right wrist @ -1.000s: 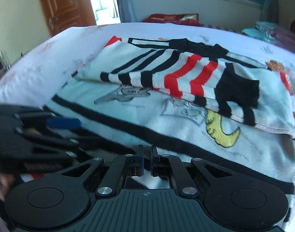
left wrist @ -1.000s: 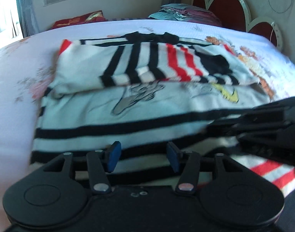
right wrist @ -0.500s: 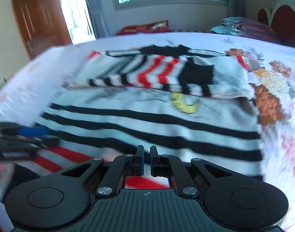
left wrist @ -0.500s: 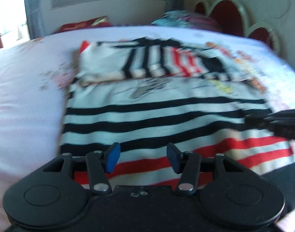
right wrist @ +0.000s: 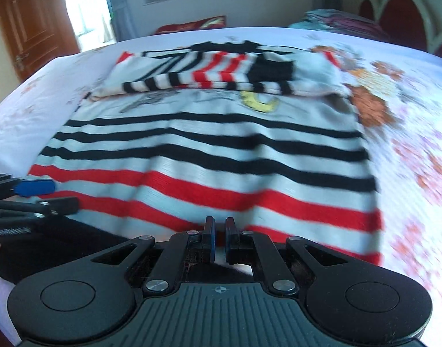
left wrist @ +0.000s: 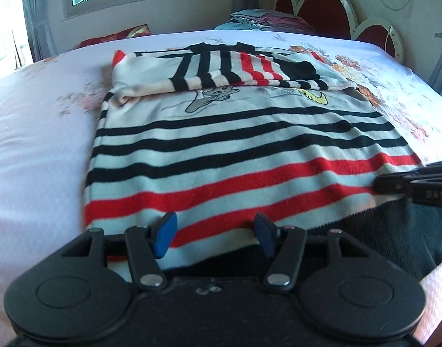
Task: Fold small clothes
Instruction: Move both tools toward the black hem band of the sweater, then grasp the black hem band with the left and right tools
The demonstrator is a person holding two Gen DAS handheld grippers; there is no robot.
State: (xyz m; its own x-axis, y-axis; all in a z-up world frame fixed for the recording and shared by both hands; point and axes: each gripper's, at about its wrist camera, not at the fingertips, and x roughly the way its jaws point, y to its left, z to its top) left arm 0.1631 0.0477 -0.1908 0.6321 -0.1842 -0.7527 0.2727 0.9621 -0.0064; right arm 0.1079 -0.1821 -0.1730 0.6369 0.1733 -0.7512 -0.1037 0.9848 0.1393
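Observation:
A knitted sweater (left wrist: pixel 235 156) (right wrist: pixel 209 156) with black and red stripes on white lies flat on the bed, its sleeves folded across the chest at the far end. My left gripper (left wrist: pixel 215 237) hovers over the near hem; its jaws are opening, and the fabric passes beneath them with the blue pads not pressing on it. My right gripper (right wrist: pixel 219 240) is shut, pinching the sweater near its hem, and creases run out from the pinch. It also shows from the side as the right gripper (left wrist: pixel 378 185) at the sweater's right edge. The left gripper (right wrist: pixel 38 193) shows at far left.
The bed (left wrist: pixel 38 150) has a pale floral sheet. Folded clothes (left wrist: pixel 264 20) are stacked by the red-and-white headboard (left wrist: pixel 322 11). A red pillow (left wrist: pixel 117 36) lies under the window, and a wooden door (right wrist: pixel 27 29) stands at left.
Both grippers have drawn back from the sweater's middle to its near hem, so the red stripes now show. The left jaws stand a little wider; the right stays shut.

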